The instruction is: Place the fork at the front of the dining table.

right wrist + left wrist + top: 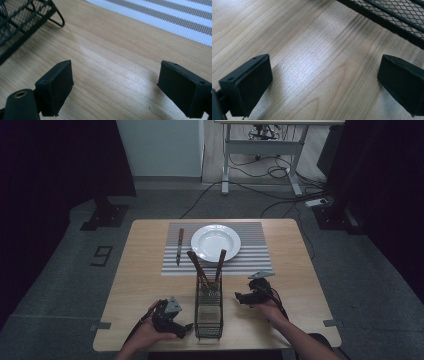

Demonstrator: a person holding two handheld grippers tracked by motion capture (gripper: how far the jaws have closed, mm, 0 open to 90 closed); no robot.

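A white plate point(216, 242) sits on a grey striped placemat point(250, 260) at the far middle of the wooden table point(145, 275). A knife point(179, 246) with a brown handle lies on the mat left of the plate. A black wire-mesh caddy point(208, 307) stands near the front edge with brown-handled utensils point(200, 270) sticking out. My left gripper point(186, 326) rests left of the caddy, open, with bare wood between its pads point(249, 85). My right gripper point(238, 298) sits right of the caddy, open over bare wood, pads point(56, 85) wide apart.
The caddy's mesh wall point(397, 15) lies just beyond the left jaws, and its wire foot point(58, 21) shows at the right gripper view's upper left. The striped mat point(175, 17) runs past the right jaws. A desk frame and cables point(265, 165) stand on the floor behind.
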